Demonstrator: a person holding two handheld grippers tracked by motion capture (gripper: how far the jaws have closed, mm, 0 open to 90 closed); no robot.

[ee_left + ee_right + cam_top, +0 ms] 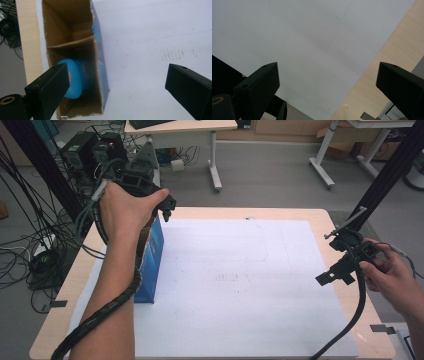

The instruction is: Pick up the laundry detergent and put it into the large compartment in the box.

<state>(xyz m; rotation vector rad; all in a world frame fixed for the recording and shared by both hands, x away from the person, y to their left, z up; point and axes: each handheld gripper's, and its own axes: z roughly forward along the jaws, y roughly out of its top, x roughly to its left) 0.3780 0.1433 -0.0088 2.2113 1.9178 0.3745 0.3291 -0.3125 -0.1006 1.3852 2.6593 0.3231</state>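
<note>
The blue object (73, 78) lies inside the open cardboard box (75, 50) at the worktop's (300, 215) left edge. The left hand-held gripper (117, 87) hangs above the box, jaws wide and empty; placing looks done. The right hand-held gripper (328, 87) is open too, holding nothing. Next comes drawing the left hand clear without knocking the box.

Blue box (100, 50) — brown inside — light-blue object (75, 78).

Even, soft room light falls from overhead, bright on the white sheet (235, 285) without glare. Shadows are faint. The high view is slightly soft and grainy; in both gripper views the near black jaws blur, and the carton's (72, 32) interior is dim.
</note>
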